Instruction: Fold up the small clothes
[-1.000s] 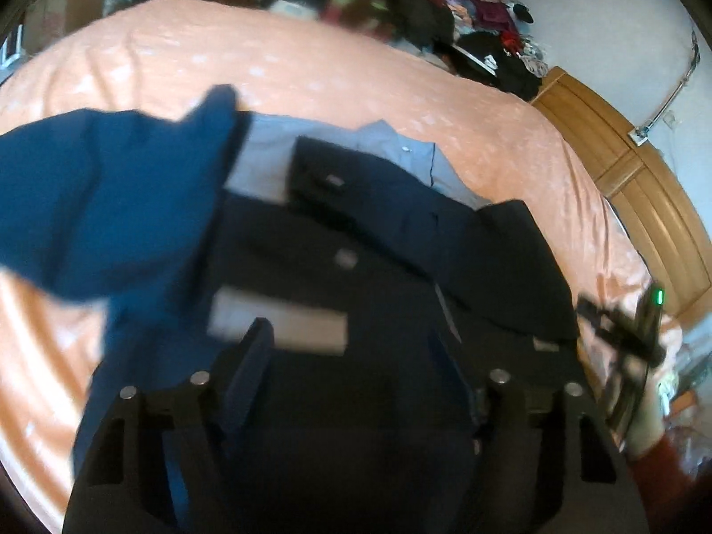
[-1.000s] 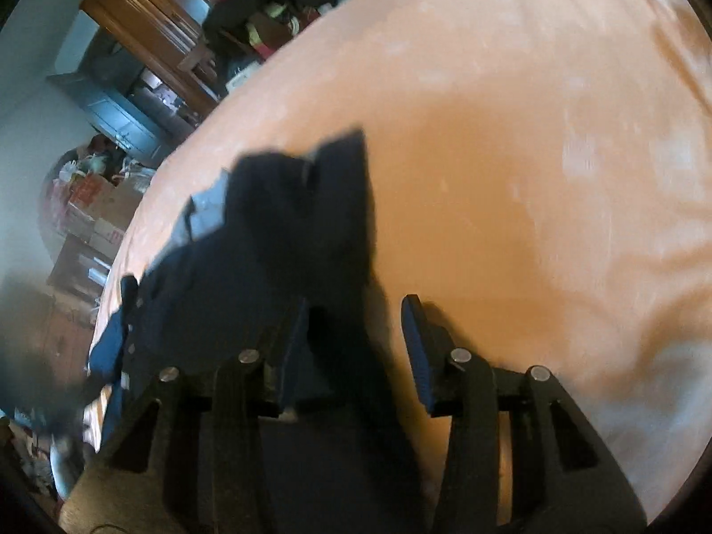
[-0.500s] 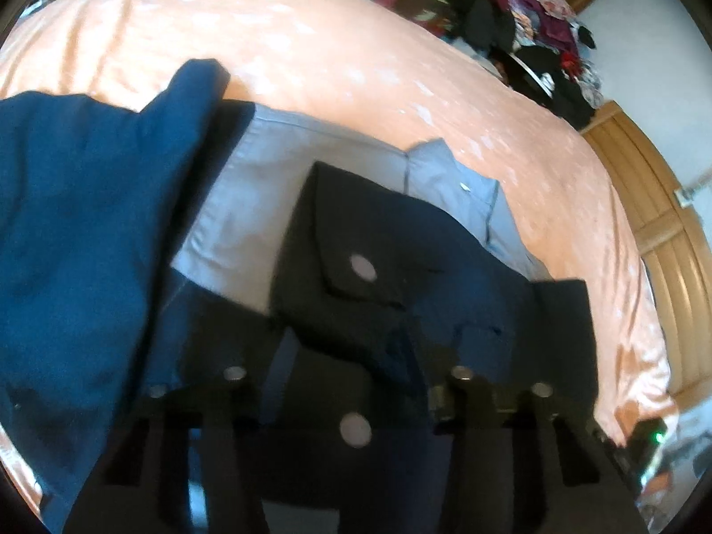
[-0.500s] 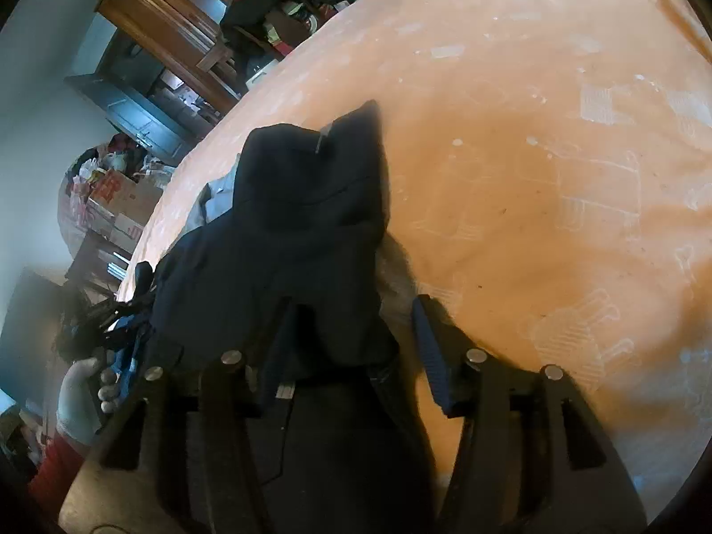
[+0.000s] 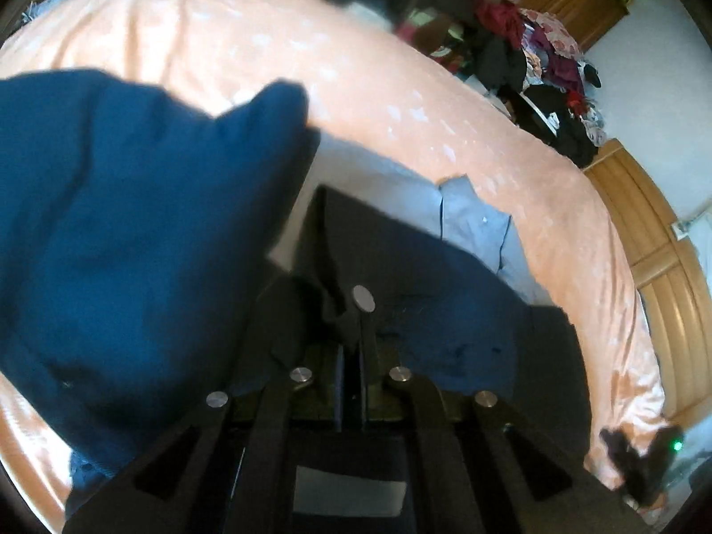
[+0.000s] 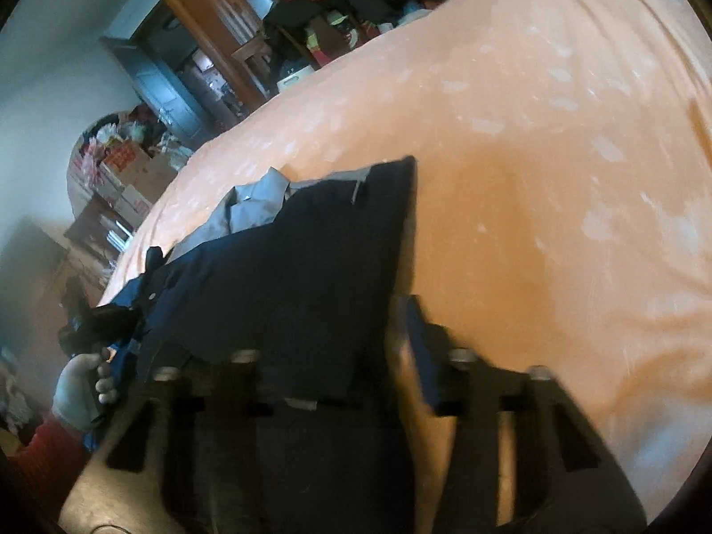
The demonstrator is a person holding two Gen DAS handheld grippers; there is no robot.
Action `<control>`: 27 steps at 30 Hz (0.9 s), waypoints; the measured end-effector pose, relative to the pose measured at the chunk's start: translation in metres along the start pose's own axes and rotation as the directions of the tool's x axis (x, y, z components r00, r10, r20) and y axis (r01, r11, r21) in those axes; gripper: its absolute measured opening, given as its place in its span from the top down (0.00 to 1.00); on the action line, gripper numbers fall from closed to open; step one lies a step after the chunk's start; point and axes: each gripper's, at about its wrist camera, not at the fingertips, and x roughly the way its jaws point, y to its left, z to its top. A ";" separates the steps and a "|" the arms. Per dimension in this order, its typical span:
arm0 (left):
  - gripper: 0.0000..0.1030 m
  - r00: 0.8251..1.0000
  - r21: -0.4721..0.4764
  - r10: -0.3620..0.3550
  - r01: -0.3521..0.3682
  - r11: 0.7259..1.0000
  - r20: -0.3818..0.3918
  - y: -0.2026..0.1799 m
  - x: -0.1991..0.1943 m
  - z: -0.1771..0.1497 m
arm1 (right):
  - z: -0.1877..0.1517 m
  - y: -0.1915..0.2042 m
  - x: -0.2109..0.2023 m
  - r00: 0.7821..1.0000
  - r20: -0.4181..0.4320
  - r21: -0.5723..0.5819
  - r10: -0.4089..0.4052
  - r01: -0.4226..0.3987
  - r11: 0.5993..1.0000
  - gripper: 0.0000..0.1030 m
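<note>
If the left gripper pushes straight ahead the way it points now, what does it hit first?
Probably the dark navy garment right ahead of the left gripper, whose jaws look shut on a fold of it. Beyond that lies the grey shirt, then orange bedspread; depth is uncertain.

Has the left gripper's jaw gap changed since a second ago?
Yes. The left gripper has closed: its fingers, earlier wide apart, now pinch the dark garment lying on the orange bedsheet.

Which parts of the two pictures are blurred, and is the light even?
Left wrist view: the raised blue cloth is soft-edged; the shut left gripper is sharp. Right wrist view: the right gripper is smeared; the orange bedspread is bright, its edges dark.
</note>
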 end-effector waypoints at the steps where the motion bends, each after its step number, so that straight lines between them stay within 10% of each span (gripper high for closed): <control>1: 0.97 1.000 0.000 0.001 -0.001 1.000 0.001 -0.001 0.000 0.000 | 0.004 0.003 0.007 1.000 -0.007 -0.019 -0.006 0.006 1.000 0.68; 5: 0.93 1.000 -0.016 -0.007 0.007 1.000 -0.009 0.004 -0.001 -0.001 | -0.015 0.014 0.063 0.965 -0.237 -0.158 -0.112 0.075 0.985 0.67; 10: 0.91 1.000 0.019 -0.007 0.007 1.000 -0.016 0.006 -0.022 -0.002 | -0.006 0.039 0.036 0.989 -0.114 -0.219 -0.092 0.065 0.973 0.57; 15: 0.91 0.997 -0.018 -0.064 0.065 0.998 0.030 0.038 -0.077 0.003 | -0.029 0.057 0.073 0.949 -0.222 -0.346 -0.225 0.139 0.928 0.38; 17: 0.86 0.993 -0.059 -0.076 0.082 0.995 0.093 0.071 -0.116 0.005 | -0.026 0.065 0.065 0.952 -0.211 -0.334 -0.221 0.142 0.932 0.38; 21: 0.42 0.970 -0.232 0.064 -0.008 0.973 0.234 0.180 -0.184 0.005 | -0.039 0.072 0.043 0.971 -0.177 -0.209 -0.162 0.124 0.970 0.33; 27: 0.43 0.971 -0.433 0.099 0.005 0.901 0.217 0.298 -0.185 0.019 | -0.063 0.091 0.047 0.966 -0.194 -0.181 -0.169 0.134 0.974 0.26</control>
